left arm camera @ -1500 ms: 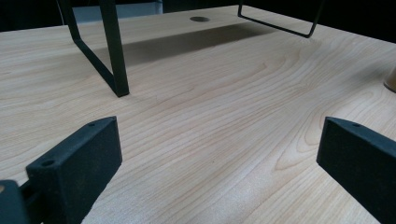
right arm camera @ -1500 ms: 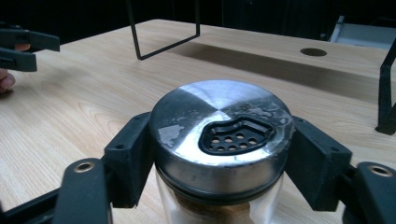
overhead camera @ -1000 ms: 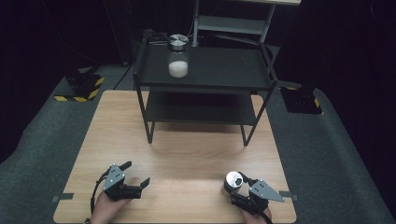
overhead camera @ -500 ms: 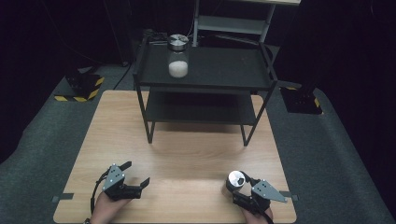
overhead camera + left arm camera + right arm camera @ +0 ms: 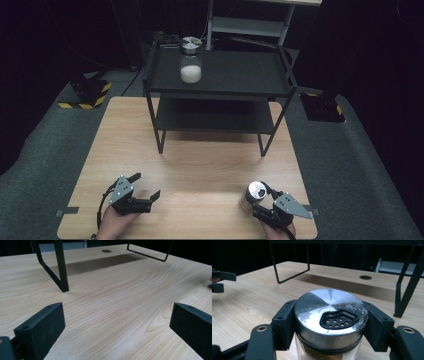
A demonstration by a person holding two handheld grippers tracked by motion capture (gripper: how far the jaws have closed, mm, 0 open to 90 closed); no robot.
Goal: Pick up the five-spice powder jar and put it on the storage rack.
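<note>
A wooden table (image 5: 200, 165) seen from above, with a black two-tier metal shelf (image 5: 220, 80) standing at its far side. A person's hands come in at the near edge, each holding a black two-jaw gripper low over the wood.

The left gripper (image 5: 145, 187) sits at the near left, resting close to the tabletop and angled toward the right. Its jaws are spread wide with only bare wood between them, and the left hand (image 5: 114, 226) wraps the handle from behind.

The right gripper (image 5: 329, 322) sits at the near right, pointing left and slightly away. Its jaws press against both sides of a glass shaker jar (image 5: 252, 195) with a silver perforated lid, which stands upright on the table.

A second shaker jar (image 5: 190, 66), holding white powder, stands on the shelf's top tier, toward its left.
</note>
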